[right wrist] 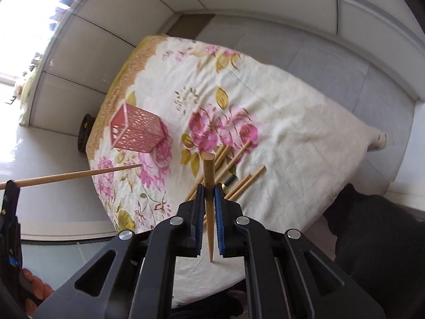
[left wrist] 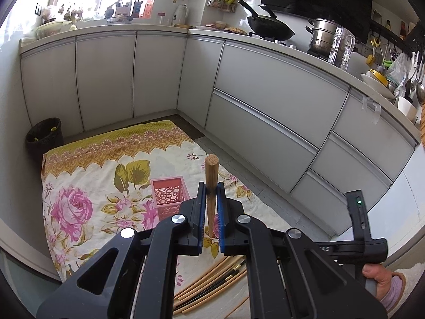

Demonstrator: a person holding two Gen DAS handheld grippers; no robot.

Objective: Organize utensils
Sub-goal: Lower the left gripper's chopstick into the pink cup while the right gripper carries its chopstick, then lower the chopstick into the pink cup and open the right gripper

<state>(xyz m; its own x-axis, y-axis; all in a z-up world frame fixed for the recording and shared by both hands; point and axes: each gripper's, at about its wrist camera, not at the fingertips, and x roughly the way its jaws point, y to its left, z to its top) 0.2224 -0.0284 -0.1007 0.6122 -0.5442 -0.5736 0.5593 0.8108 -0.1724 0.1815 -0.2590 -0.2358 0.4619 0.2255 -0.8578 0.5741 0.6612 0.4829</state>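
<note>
My left gripper (left wrist: 211, 190) is shut on a wooden chopstick (left wrist: 211, 175), thick end pointing away, held above the floral cloth (left wrist: 87, 186). A pink perforated holder (left wrist: 170, 194) stands on the cloth just left of the gripper. My right gripper (right wrist: 209, 191) is shut on another wooden chopstick (right wrist: 208, 170), above a pile of loose chopsticks (right wrist: 233, 162). In the right wrist view the pink holder (right wrist: 136, 131) sits to the left, and the left gripper's chopstick (right wrist: 79, 174) reaches in from the left edge towards it.
More loose chopsticks (left wrist: 212, 279), wooden and black, lie under the left gripper. White kitchen cabinets (left wrist: 265, 101) surround the cloth. A black bin (left wrist: 43, 135) stands in the far left corner. Grey floor tiles (right wrist: 332, 61) lie beyond the cloth.
</note>
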